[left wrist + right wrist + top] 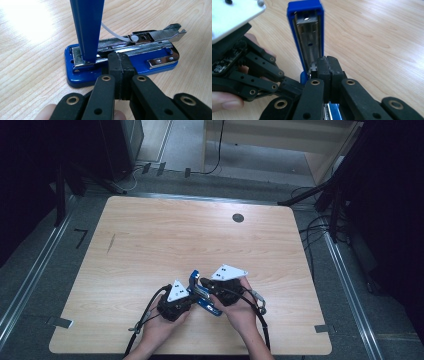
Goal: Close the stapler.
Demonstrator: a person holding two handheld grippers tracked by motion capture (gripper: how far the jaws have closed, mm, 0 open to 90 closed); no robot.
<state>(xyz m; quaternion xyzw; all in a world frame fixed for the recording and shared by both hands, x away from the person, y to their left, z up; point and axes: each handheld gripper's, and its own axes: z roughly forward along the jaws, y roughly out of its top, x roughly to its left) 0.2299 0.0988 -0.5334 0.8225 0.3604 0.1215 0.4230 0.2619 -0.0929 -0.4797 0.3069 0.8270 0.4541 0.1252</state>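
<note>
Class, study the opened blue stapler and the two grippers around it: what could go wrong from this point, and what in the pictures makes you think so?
1. The stapler has its blue lid swung upright; a nudge could snap it down onto the left gripper, whose shut tips sit at the open staple channel.
2. Both the left and the right gripper are shut and may only press on it, so the base could slide on the smooth table.

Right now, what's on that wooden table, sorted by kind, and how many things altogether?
Blue stapler, top swung open: 1
Hand-held grippers: 2, left gripper and right gripper
Hands: 2, left hand and right hand
Total: 5
</note>
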